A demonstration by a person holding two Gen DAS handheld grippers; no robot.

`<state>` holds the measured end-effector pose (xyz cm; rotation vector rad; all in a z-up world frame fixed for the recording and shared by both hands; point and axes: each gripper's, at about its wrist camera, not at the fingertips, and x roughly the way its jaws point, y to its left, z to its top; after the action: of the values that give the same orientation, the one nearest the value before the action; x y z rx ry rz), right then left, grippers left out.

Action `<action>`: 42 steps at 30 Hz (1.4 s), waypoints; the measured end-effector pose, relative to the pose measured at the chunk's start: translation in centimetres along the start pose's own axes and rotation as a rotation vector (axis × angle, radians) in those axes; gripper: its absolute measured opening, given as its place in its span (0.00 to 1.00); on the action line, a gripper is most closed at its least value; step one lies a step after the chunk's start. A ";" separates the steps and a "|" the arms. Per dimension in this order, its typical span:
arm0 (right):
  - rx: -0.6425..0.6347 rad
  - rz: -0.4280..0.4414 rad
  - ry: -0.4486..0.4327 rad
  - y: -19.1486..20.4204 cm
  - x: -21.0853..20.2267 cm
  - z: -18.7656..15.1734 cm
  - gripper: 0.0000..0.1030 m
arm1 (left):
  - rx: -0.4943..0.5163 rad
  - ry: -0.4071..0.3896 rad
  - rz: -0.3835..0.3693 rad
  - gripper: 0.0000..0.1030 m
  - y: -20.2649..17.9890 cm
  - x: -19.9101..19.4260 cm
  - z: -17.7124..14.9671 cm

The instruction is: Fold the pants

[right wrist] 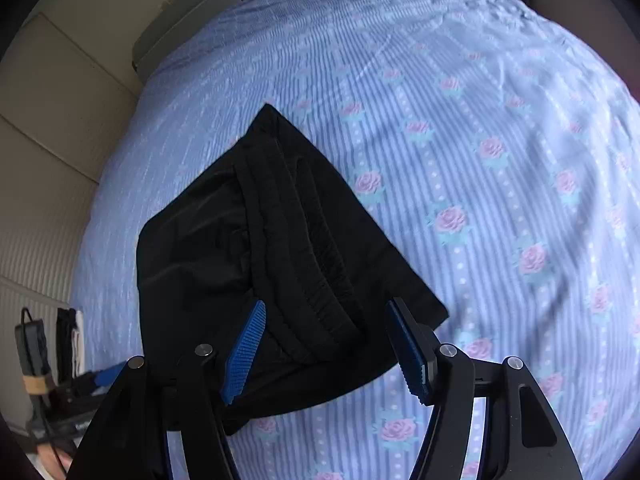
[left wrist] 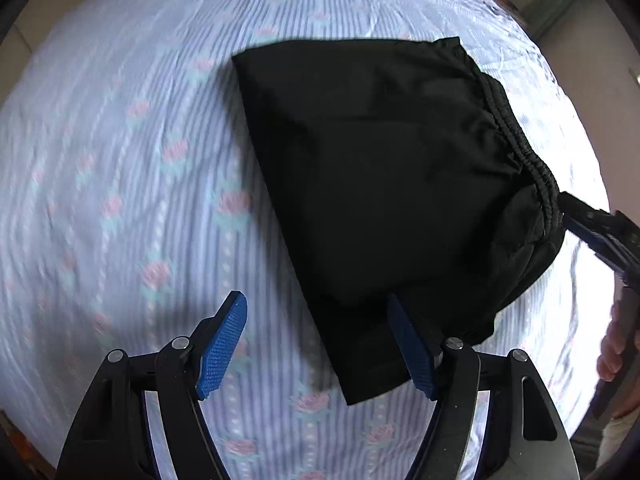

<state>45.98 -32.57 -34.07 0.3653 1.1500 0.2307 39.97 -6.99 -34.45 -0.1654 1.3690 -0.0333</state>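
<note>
Bedsheet (left wrist: 120, 160): blue stripes and pink roses, spread wide.
Pants (left wrist: 380, 184): black, folded, lying flat mid-sheet, elastic waistband (right wrist: 316, 264) exposed.
Left gripper (left wrist: 320, 344): tipped steeply down, jaws apart, empty, over a corner.
Right gripper (right wrist: 326, 350): angled down, jaws apart around the waistband, pads clear.

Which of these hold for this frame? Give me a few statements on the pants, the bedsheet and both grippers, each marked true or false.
1. The black pants lie folded into a compact bundle. True.
2. The bedsheet is plain white. False: it is blue-striped with pink roses.
3. The left gripper is clamped on the pants. False: its jaws stand apart over a corner, pads not pressing.
4. The right gripper is open above the elastic waistband. True.
</note>
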 end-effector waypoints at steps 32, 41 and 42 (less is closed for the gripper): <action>-0.172 -0.272 -0.023 1.3 0.2 1.9 0.15 | -0.023 -0.003 -0.083 0.70 -2.3 -0.8 0.7; -0.006 -0.313 -0.150 1.1 -4.9 -0.1 0.63 | 0.022 -0.053 -0.039 0.71 -0.7 -2.9 -1.5; 0.021 -0.288 -0.176 1.5 -6.2 -1.3 0.63 | 0.032 -0.066 -0.035 0.71 -0.1 -3.5 -1.9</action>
<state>42.38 -33.19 -28.73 0.2298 1.0177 -0.0656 37.38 -6.84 -31.41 -0.1617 1.2995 -0.0785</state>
